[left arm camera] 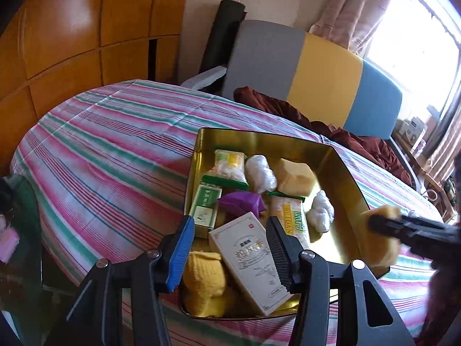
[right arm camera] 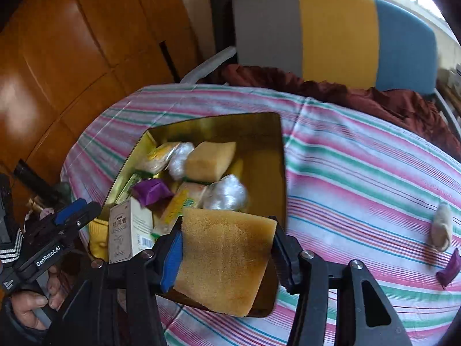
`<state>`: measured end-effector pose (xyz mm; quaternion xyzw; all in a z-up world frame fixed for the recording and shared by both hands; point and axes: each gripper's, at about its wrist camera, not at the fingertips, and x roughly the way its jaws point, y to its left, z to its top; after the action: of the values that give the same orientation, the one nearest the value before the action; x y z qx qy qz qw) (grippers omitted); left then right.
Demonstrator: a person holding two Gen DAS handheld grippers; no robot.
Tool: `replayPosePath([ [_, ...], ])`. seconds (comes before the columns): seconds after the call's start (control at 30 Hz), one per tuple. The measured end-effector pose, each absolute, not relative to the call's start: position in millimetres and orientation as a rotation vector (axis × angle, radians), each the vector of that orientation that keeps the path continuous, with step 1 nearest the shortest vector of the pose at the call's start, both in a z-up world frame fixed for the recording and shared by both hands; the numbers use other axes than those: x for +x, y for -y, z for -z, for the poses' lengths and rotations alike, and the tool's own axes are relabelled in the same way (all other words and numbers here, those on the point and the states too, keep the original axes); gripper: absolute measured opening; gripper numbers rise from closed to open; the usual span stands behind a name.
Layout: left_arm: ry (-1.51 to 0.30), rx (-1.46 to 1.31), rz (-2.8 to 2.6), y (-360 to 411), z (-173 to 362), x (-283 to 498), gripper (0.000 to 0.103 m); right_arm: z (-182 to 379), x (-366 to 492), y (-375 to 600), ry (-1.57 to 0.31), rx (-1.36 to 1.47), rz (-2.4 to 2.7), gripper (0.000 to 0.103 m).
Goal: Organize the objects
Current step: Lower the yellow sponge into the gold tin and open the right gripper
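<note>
1. Gold tin (right arm camera: 283, 155): open-topped, metal, mirror-bright inner walls, sitting on the striped cloth (right arm camera: 360, 173). Judged rigid and slick; any grip would have to be on the rim. It already holds most of the items, with a bare patch of floor on the side nearest the right gripper.

2. Held sponge (right arm camera: 227, 262): tan, porous slab, darker toward 1 corner. Right gripper (right arm camera: 227, 255) is part-open with both pads pressed on the slab's 2 opposite edges; the slab hangs over the tin's near corner. Judged very light, soft and springy, not fragile; the edge grip looks adequate, and the rough surface should resist slipping. It should drop flat once let go.

3. White carton (left arm camera: 249, 262): printed cardboard, leaning on a yellow knit item (left arm camera: 204, 279) in the tin's near corner. Left gripper (left arm camera: 229, 252) is part-open; the carton shows between the fingers, but I cannot tell whether the pads touch it or hang above it. Judged light and stiff, crushable; best held across its narrow faces.

4. Second sponge (right arm camera: 210, 161): same tan block, lying at the tin's far end.

5. Loose items on the cloth, well apart from the tin: cream bundle (right arm camera: 440, 227) and purple sachet (right arm camera: 448, 268). Both judged light; the sachet is probably slippery foil, best pinched across its middle.
</note>
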<state>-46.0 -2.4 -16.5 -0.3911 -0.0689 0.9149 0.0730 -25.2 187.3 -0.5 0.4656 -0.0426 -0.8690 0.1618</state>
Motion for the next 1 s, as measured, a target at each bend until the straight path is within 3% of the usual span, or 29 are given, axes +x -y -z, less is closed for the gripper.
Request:
replayPosePath([
  [0.27, 0.222, -1.2, -2.741, 7.2, 22.1, -47.5, 0.053, 56.8, -40.6, -134.4, 0.091, 1.489, 2.327, 0.059],
  [0.4, 0.228, -1.205, -2.738, 7.4, 23.3, -48.2, 0.053, 64.6, -32.9, -129.7, 0.099, 1.499, 2.28, 0.08],
  [1.0, 0.127, -1.136, -2.749, -10.1, 6.2, -38.9, 0.056, 30.0, -12.1, -163.5, 0.165, 1.401, 2.414, 0.081],
])
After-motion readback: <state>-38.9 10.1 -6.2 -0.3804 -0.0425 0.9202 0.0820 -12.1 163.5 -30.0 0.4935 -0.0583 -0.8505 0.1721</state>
